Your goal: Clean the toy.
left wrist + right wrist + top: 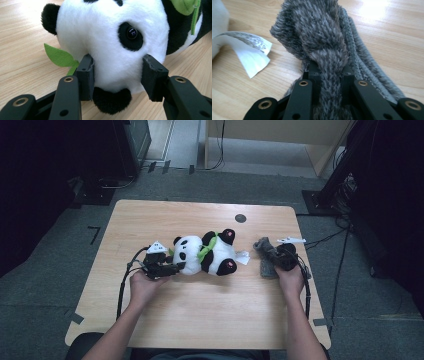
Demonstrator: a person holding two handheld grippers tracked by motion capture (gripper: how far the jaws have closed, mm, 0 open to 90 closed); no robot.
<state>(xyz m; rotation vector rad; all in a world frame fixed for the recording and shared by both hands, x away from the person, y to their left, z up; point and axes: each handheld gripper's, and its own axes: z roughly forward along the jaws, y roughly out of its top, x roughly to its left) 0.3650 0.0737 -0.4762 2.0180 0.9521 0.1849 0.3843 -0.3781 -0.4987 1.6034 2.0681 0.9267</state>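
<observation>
Our left fingers (85, 75) press into the plush on either side of the panda (205, 254)'s white snout, clamped on the head with the fur bulging between them. Our right fingers (314, 75) are clenched tight on a bunched fold of the grey furry cloth (267, 257), which stands pinched up between them.

The left gripper (165, 266) sits left of centre on the desk (200, 320), the right gripper (286, 257) near the right edge. The panda lies on its side at the middle of the desk, head to the left, with its white label (242, 257) pointing toward the cloth.

We judge both things light, soft and easily squashed. The round head may slip out of a shallow pinch, so a deeper hold, or the neck by the green scarf (204, 251), looks safer. The cloth is limp and will drape, so it is best gathered in a fold.
</observation>
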